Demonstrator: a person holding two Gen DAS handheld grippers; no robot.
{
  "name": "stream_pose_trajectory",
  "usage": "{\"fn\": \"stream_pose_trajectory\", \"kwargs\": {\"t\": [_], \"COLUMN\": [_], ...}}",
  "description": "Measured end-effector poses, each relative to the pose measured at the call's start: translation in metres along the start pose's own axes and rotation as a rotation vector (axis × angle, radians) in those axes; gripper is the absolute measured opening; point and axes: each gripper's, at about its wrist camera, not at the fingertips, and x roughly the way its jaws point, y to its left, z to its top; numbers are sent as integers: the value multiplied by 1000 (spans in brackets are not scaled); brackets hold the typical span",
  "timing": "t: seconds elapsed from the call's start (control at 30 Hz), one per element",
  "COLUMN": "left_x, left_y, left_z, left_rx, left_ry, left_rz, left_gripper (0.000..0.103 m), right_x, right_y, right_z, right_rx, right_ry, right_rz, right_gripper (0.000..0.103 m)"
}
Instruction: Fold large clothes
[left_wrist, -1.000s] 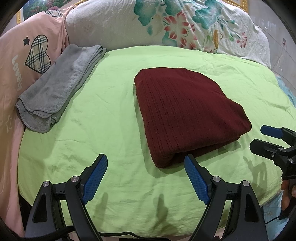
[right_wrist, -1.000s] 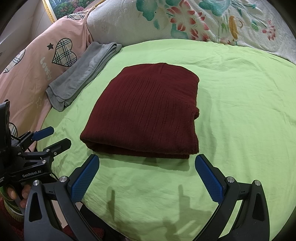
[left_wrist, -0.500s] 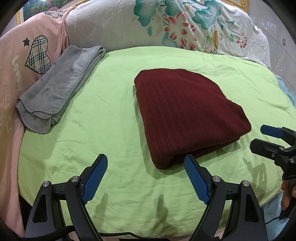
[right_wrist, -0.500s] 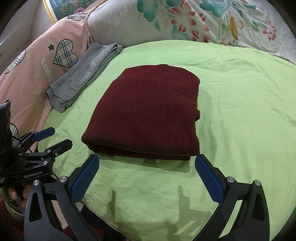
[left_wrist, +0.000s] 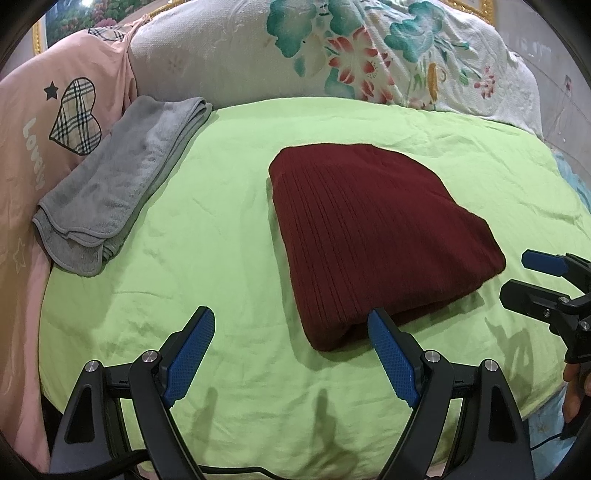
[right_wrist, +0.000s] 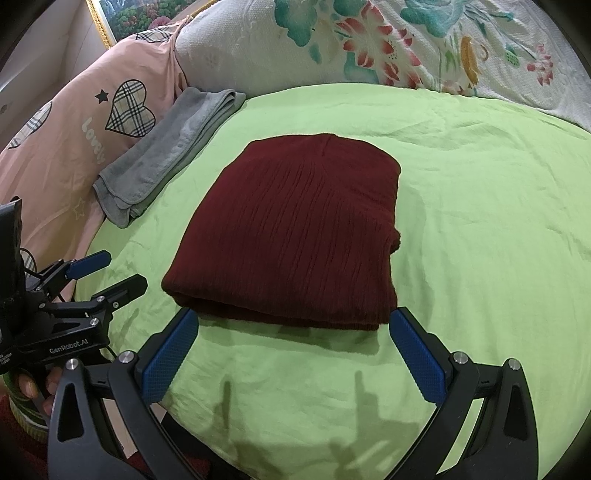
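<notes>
currently maroon knit garment (left_wrist: 373, 236) lies folded on green sheet (left_wrist: 207, 229); left tool (left_wrist: 291, 343) and right tool (right_wrist: 293, 341) both spread wide, empty, near its front edge.

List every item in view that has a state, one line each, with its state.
maroon sweater: folded into a flat stack, lying on the sheet, held by neither gripper
grey towel: folded, lying at the sheet's edge against the pink pillow
green sheet: spread out, lightly wrinkled
left gripper: open, empty
right gripper: open, empty
</notes>
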Motion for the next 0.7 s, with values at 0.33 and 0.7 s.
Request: {"fn": "stream_pose_trajectory", "kwargs": {"t": [0.33,0.7], "left_x": [7,10], "left_y": [-3,-5], "left_z": [9,10], "left_rx": [-3,-11], "left_ry": [2,13], "left_rz": [11,15], "left_gripper": [85,85], "right_x": [5,4], "right_y": [-7,-11], "right_z": [6,6], "right_rx": [15,27], "right_ry": [-2,-7], "right_rz": [3,4], "right_gripper": [103,103]}}
